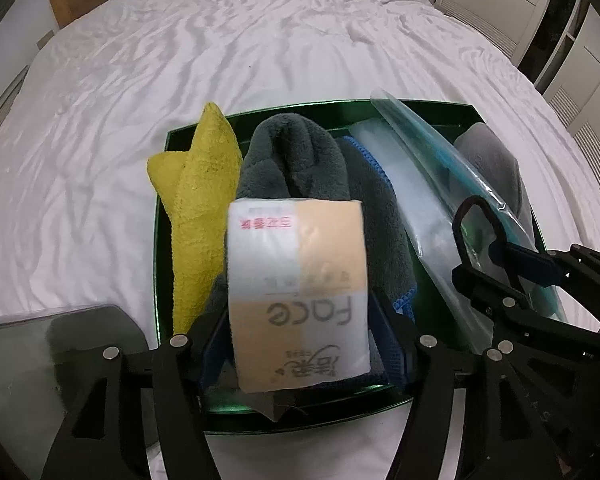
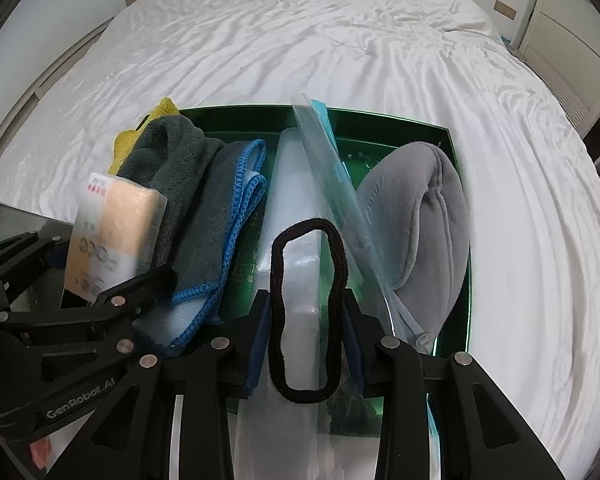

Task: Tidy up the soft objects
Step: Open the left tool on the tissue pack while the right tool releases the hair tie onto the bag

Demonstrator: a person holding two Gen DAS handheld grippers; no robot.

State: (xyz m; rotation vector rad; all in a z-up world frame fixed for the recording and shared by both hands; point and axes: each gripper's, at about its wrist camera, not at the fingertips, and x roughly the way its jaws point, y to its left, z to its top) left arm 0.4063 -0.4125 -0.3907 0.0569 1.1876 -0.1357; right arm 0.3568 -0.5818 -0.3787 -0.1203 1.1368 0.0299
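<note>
Tissue pack (image 1: 298, 292) gripped upright by left gripper (image 1: 300, 344) for slotting into green tray (image 1: 204, 130); hair tie (image 2: 306, 312) stretched on half-open right gripper (image 2: 306, 332).

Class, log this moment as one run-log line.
left claw: around tissue pack | right claw: holds black hair tie | green tray: holds cloths

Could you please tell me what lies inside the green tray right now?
The green tray holds a yellow towel, grey cloths, clear plastic bags and a grey pillow. Its floor is mostly covered.
</note>
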